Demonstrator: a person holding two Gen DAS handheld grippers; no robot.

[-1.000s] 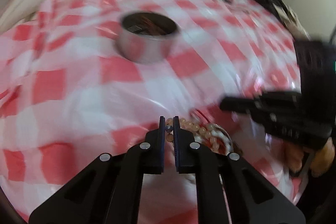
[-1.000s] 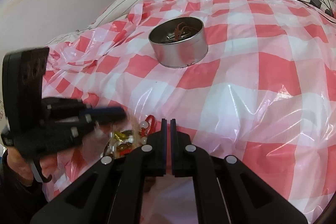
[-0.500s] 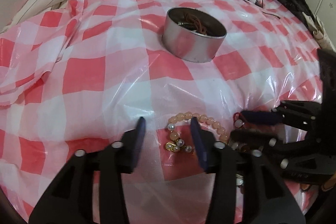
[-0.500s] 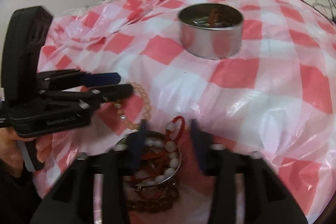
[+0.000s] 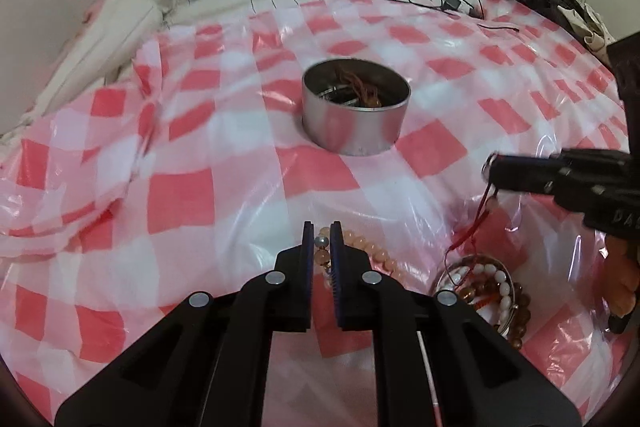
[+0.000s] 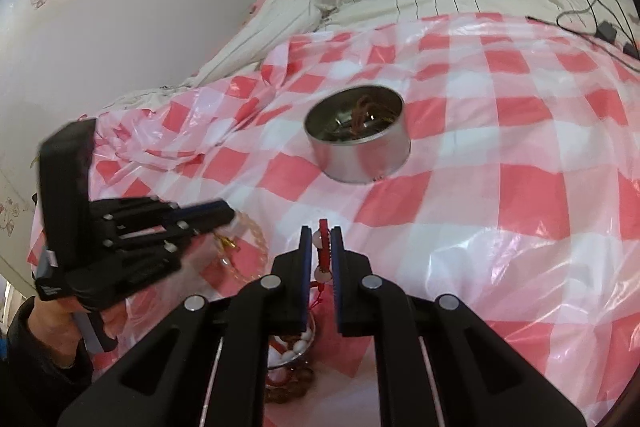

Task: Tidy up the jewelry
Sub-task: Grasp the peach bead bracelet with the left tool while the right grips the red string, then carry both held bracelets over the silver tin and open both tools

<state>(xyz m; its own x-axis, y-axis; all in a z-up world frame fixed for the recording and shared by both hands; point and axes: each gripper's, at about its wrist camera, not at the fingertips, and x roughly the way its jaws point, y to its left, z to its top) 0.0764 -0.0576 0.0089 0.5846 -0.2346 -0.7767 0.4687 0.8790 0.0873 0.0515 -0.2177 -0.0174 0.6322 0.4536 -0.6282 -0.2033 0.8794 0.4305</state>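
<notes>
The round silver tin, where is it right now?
In both views the silver tin sits mid-cloth on the checked sheet, beyond both tools.

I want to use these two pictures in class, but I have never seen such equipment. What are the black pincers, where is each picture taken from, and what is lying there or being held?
There is no robot: a person holds a two-finger gripper in each hand, each carrying a camera that looks along its fingers. So each picture shows its own gripper at the bottom and the other one at the side.

The left gripper is shut on a peach bead bracelet. The right gripper is shut on a red cord with white beads, which hangs above a small dish of jewelry.

Everything lies on a red-and-white checked plastic sheet spread over a bed. Farther back stands a round metal tin with some jewelry already inside, probably the place for sorted pieces.
</notes>
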